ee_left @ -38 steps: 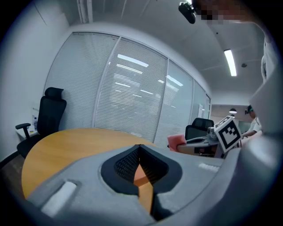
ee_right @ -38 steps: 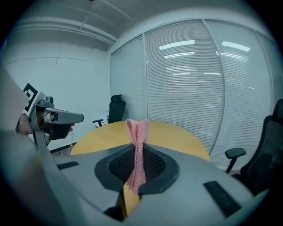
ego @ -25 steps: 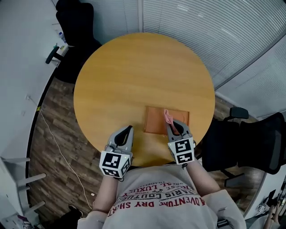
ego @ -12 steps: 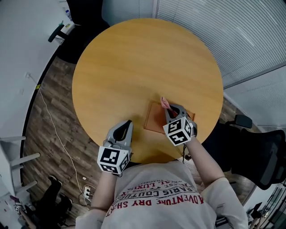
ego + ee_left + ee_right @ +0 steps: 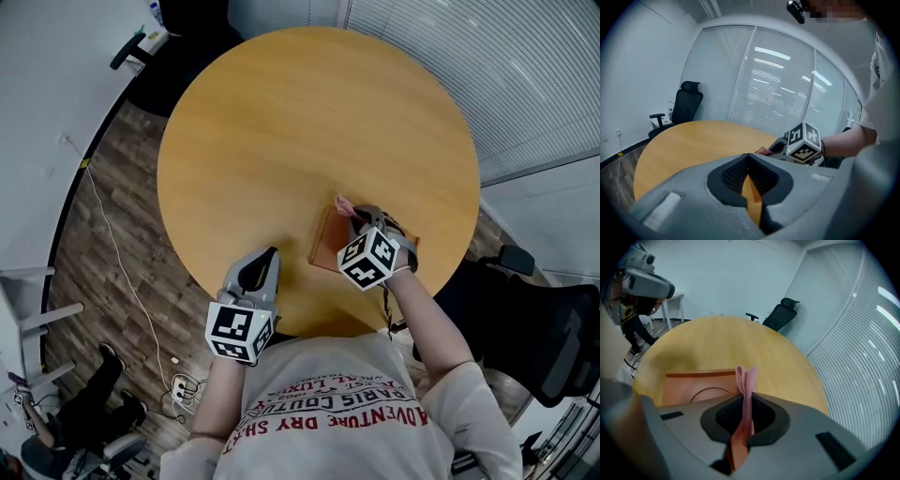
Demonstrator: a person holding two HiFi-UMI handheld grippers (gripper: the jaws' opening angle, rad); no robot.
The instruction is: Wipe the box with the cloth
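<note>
Right gripper (image 5: 364, 220), lower right of centre, has its fingers clamped on the limp pink cloth (image 5: 746, 380) over the flat, probably light box (image 5: 325, 251). Left gripper (image 5: 266, 261) fingers are closed, empty.

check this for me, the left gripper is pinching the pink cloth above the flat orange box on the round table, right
Not quite: it is the right gripper that pinches the pink cloth above the flat orange box on the round table, as the right gripper view shows. The left gripper is shut with nothing between its jaws.
</note>
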